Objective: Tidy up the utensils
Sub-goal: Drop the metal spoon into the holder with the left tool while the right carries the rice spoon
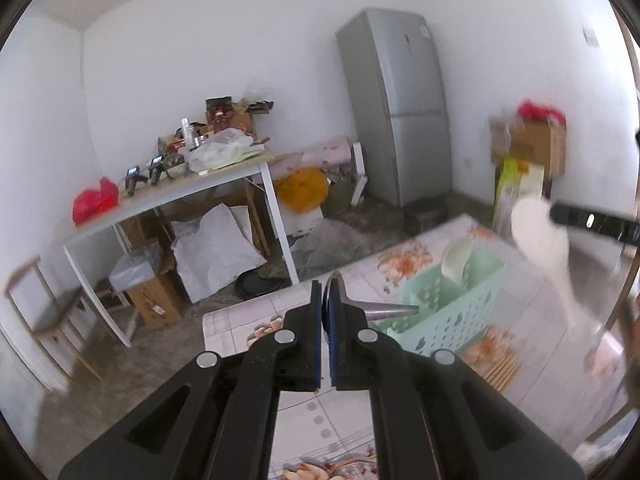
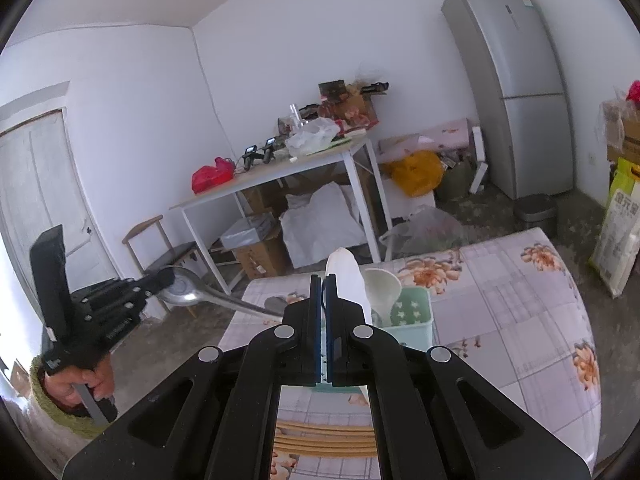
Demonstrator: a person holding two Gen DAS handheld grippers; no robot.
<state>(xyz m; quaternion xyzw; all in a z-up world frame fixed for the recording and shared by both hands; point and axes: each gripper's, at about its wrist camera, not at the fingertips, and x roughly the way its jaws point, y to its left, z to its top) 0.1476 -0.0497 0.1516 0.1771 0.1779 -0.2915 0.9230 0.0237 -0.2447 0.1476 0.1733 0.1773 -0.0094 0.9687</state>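
My left gripper (image 1: 326, 292) is shut on a metal spoon (image 1: 384, 309), whose bowl sits edge-on between the pads while the handle sticks out to the right. In the right wrist view the same spoon (image 2: 188, 288) hangs left of the table in the left gripper (image 2: 160, 278), which a person's hand (image 2: 94, 376) holds. My right gripper (image 2: 324, 284) is shut on a white spoon (image 2: 348, 280), seen blurred as the white spoon (image 1: 540, 240) in the left wrist view. A mint green basket (image 2: 414, 314) (image 1: 452, 304) stands on the floral tablecloth (image 2: 500, 300) with a white ladle (image 2: 382, 286) inside.
A slatted wooden mat (image 2: 320, 436) lies on the near table. Beyond stand a cluttered white table (image 2: 280, 176), a chair (image 2: 168, 248), a grey fridge (image 2: 520, 88), a small bin (image 2: 536, 212), and boxes and bags on the floor.
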